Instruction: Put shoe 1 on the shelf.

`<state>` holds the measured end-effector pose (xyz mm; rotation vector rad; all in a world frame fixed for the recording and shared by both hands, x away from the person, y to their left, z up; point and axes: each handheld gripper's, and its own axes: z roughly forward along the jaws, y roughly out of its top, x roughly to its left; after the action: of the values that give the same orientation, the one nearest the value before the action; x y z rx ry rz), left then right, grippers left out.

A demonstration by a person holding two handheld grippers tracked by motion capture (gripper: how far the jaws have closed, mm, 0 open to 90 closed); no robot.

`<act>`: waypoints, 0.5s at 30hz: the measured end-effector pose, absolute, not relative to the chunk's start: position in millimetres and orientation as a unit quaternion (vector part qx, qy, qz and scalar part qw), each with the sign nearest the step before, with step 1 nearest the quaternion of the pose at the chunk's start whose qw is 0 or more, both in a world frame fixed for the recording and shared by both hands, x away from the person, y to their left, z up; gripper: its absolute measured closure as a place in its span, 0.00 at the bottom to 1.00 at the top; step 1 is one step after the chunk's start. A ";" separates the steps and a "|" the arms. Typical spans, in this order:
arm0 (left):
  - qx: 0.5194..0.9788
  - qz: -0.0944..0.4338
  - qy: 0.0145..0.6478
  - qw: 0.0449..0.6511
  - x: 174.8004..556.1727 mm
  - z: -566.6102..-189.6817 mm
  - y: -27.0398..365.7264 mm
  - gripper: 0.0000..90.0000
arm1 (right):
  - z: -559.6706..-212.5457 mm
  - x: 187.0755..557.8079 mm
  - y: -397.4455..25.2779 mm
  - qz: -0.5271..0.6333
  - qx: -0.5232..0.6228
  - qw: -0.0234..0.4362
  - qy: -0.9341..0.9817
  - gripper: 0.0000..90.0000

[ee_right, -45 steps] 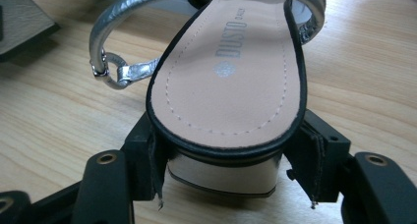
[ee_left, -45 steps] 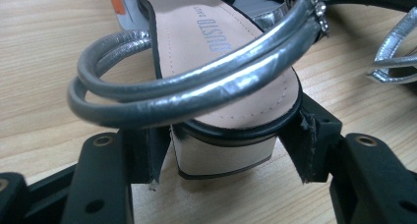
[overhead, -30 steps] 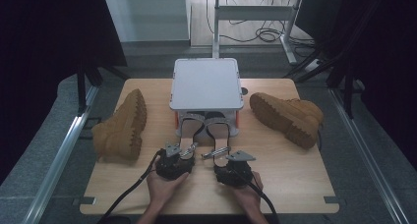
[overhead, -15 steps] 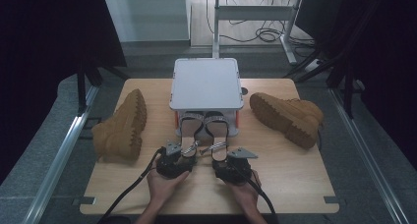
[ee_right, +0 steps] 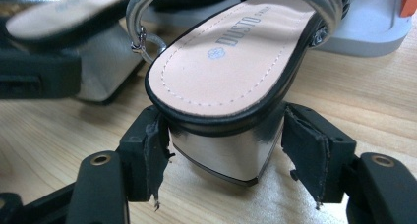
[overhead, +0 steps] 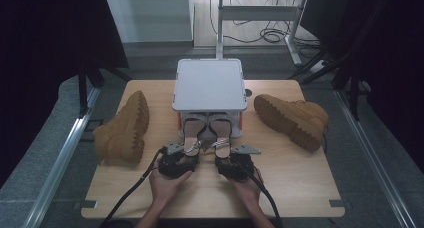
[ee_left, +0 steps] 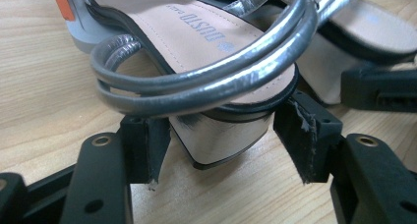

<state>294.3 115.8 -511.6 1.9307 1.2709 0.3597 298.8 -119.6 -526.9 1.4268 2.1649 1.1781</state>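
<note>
On the surface [overhead: 300,188], the left tongs [overhead: 186,149] and right tongs [overhead: 223,150] lie side by side at the near edge, each in one of the person's hands. Just ahead of the left tongs lies the left sandal [overhead: 192,133], its block heel between the jaws; the right sandal [overhead: 221,133] lies likewise ahead of the right tongs, heel between those jaws. The sandals' toes run in under the box [overhead: 209,84], which stands directly beyond both tongs. Well left of the left tongs lies one boot [overhead: 123,128]; well right of the right tongs and farther back lies the other boot [overhead: 292,119].
</note>
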 end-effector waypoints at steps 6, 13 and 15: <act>0.761 0.144 0.500 0.388 302.5 -512.5 114.5 0.43 | -529.6 299.0 -119.6 0.406 0.496 0.143 0.754 0.40; 0.761 0.146 0.499 0.388 313.0 -510.2 113.2 0.43 | -518.9 307.1 -123.4 0.419 0.499 0.140 0.745 0.40; 0.761 0.145 0.501 0.387 314.4 -510.6 112.4 0.43 | -515.6 311.1 -123.0 0.422 0.502 0.140 0.742 0.40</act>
<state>314.4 112.4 -510.6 1.9363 1.2739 0.3689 311.1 -123.0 -515.6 1.4506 2.1435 1.2195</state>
